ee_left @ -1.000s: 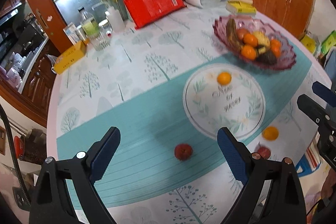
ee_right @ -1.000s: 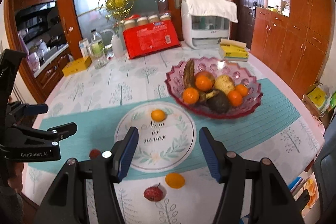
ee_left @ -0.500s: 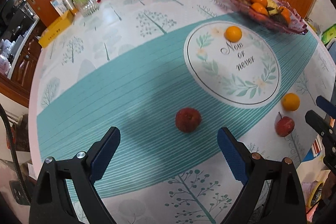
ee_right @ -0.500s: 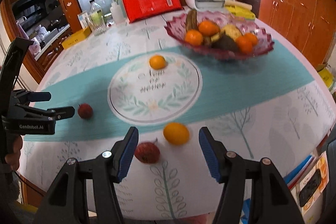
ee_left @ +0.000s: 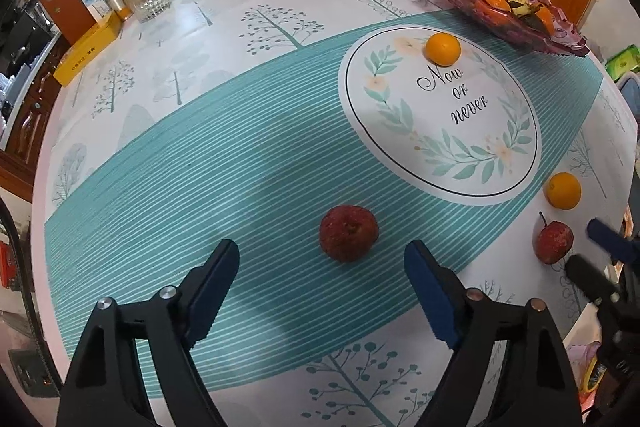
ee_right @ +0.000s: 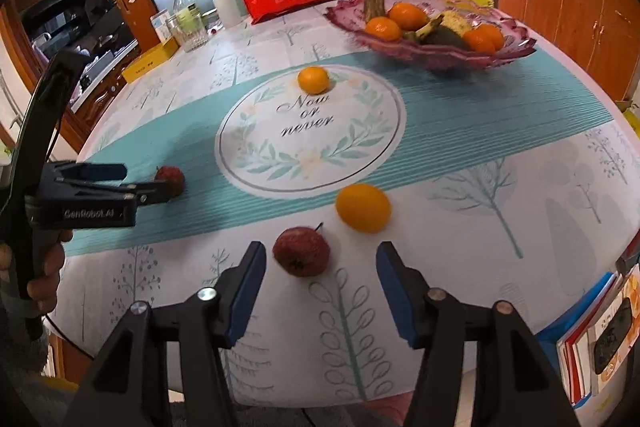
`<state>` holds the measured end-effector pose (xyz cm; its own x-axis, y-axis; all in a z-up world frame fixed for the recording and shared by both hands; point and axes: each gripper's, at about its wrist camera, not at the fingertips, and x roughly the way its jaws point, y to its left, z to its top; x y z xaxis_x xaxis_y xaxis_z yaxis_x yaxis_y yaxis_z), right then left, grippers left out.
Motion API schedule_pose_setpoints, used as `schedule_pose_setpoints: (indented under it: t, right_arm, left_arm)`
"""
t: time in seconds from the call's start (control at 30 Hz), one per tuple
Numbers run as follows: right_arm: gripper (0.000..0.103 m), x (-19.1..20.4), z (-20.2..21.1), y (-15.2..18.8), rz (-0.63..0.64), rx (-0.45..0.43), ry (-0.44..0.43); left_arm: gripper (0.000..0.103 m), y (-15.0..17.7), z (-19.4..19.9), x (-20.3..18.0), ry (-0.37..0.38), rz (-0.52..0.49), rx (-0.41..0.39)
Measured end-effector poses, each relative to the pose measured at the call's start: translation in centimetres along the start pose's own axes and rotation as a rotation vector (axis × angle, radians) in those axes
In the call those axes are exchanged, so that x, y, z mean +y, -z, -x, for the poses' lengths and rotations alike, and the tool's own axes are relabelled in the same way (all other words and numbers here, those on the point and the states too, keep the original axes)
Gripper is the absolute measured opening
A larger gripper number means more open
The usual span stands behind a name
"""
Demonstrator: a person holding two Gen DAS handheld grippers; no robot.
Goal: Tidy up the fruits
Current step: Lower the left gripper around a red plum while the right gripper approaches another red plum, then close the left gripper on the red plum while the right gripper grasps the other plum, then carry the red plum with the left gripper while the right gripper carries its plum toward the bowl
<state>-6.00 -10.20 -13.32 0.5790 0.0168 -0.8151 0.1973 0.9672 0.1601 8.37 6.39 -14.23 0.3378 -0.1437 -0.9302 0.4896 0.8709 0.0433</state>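
Now I've dropped both grippers lower; left gripper [ee_left: 320,279] and right gripper [ee_right: 320,275] are closing, each unclamped around a red fruit [ee_left: 349,233].

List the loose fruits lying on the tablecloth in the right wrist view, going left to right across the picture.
Small red fruit by the left gripper → red fruit with a stem → orange on the round print → orange near the table edge.
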Motion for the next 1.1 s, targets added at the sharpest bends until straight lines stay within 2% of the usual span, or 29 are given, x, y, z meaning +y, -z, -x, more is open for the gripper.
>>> schedule_pose_setpoints:
  t: [0.17, 0.33, 0.57, 0.83, 1.1]
  right_arm:
    - [0.046, 0.7, -1.6, 0.3, 0.008, 0.030, -0.010]
    - [0.036, 1.2, -2.8, 0.3, 0.013, 0.050, -0.011]
    - [0.034, 1.6, -3.0, 0.3, 0.038, 0.040, -0.012]
    - [0.033, 2.2, -2.8, -0.1, 0.059, 0.042, -0.035]
    - [0.033, 3.0, -1.4, -1.5, 0.104, 0.000, -0.061]
  left_arm:
    - [0.067, -0.1, -0.7, 0.0, 0.030, 0.005, 0.020]
    - [0.045, -0.2, -1.4, 0.3, 0.066, 0.018, 0.044]
    - [0.029, -0.4, -1.7, 0.1, 0.098, 0.021, 0.042]
    - [0.026, -0.6, -1.3, -0.3, 0.116, 0.012, 0.030]
    - [0.026, -1.8, 1.2, -1.2, 0.116, -0.004, -0.014]
